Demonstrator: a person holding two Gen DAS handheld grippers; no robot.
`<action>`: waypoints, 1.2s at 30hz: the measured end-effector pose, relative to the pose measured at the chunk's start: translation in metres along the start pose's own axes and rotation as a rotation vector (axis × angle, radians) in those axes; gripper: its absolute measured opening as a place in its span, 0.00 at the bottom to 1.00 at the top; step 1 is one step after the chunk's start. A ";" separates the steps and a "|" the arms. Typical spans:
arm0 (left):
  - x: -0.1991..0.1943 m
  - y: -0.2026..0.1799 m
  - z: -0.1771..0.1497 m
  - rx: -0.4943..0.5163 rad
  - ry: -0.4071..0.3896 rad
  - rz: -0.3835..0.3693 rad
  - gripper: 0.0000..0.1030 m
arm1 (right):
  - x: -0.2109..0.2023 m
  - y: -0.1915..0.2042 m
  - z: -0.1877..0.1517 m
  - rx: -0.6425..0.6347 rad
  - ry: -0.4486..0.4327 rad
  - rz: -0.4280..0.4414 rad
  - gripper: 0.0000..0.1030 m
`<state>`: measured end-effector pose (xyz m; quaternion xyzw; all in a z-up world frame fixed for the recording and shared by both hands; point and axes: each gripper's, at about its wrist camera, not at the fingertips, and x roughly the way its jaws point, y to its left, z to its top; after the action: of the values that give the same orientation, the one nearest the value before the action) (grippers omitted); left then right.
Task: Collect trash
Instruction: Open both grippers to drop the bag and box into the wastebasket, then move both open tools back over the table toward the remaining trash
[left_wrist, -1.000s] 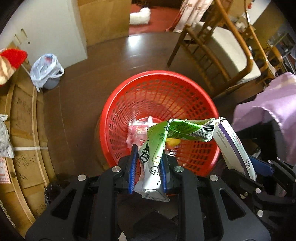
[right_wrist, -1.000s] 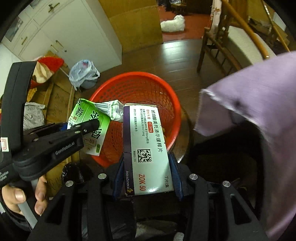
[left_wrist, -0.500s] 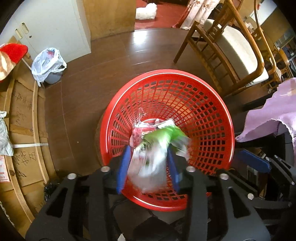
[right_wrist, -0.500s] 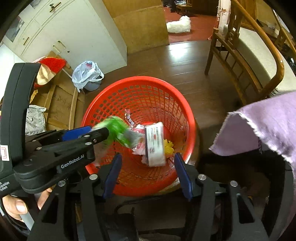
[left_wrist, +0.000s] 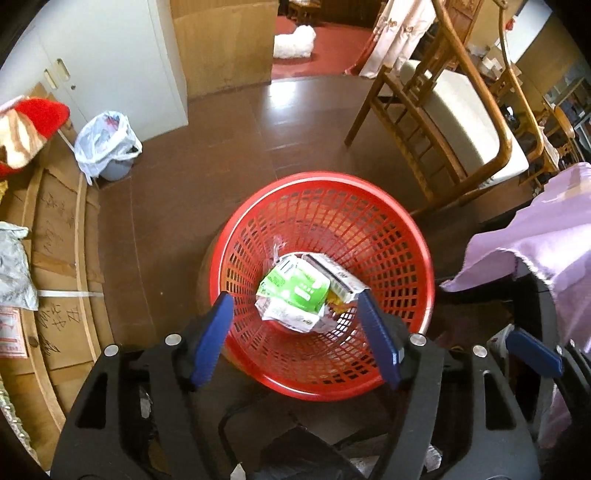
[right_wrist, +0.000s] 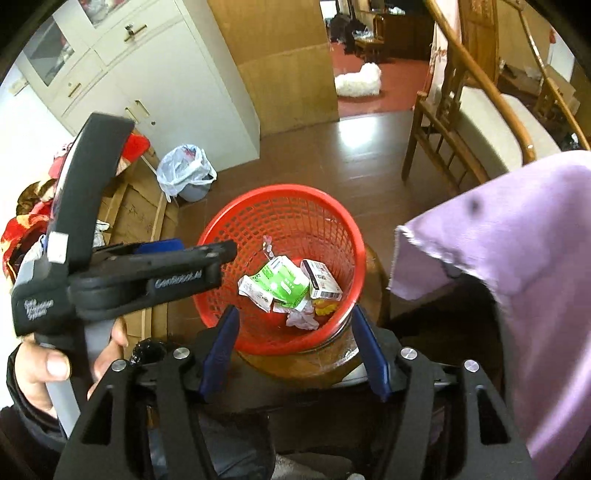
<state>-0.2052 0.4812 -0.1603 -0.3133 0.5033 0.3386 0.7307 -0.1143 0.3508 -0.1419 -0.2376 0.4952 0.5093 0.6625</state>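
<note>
A red mesh basket (left_wrist: 402, 236) (right_wrist: 317, 206) stands on a round wooden stool (right_wrist: 332, 360). At its bottom lie a green and white wrapper (left_wrist: 295, 291) (right_wrist: 282, 284), a white medicine box (left_wrist: 341, 278) (right_wrist: 321, 282) and crumpled paper (right_wrist: 303, 319). My left gripper (left_wrist: 295, 302) hovers above the basket, its jaws opening and holding nothing. My right gripper (right_wrist: 293, 314) also hangs over the basket, jaws opening and empty. The left gripper's body (right_wrist: 155, 273) and the hand (right_wrist: 40, 369) holding it show in the right wrist view.
A lilac cloth (left_wrist: 535, 236) (right_wrist: 517, 236) drapes at the right. A wooden chair (left_wrist: 458, 110) stands behind the basket. A bin lined with a white bag (left_wrist: 107, 147) (right_wrist: 186, 177) sits by white cabinets (right_wrist: 147, 74). Cardboard sheets (left_wrist: 55, 240) lie at the left.
Both grippers opened and rose. The green wrapper dropped out of the left one and the medicine box out of the right one; both now lie in the basket.
</note>
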 end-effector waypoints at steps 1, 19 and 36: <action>-0.007 -0.004 0.000 0.003 -0.014 -0.001 0.67 | -0.009 0.000 -0.003 -0.003 -0.011 -0.003 0.61; -0.117 -0.128 -0.039 0.298 -0.204 -0.098 0.75 | -0.172 -0.083 -0.089 0.204 -0.276 -0.144 0.71; -0.178 -0.309 -0.115 0.665 -0.313 -0.200 0.80 | -0.283 -0.197 -0.203 0.503 -0.467 -0.321 0.75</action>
<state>-0.0618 0.1795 0.0100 -0.0512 0.4351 0.1273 0.8899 -0.0167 -0.0124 -0.0052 -0.0195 0.3970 0.3020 0.8665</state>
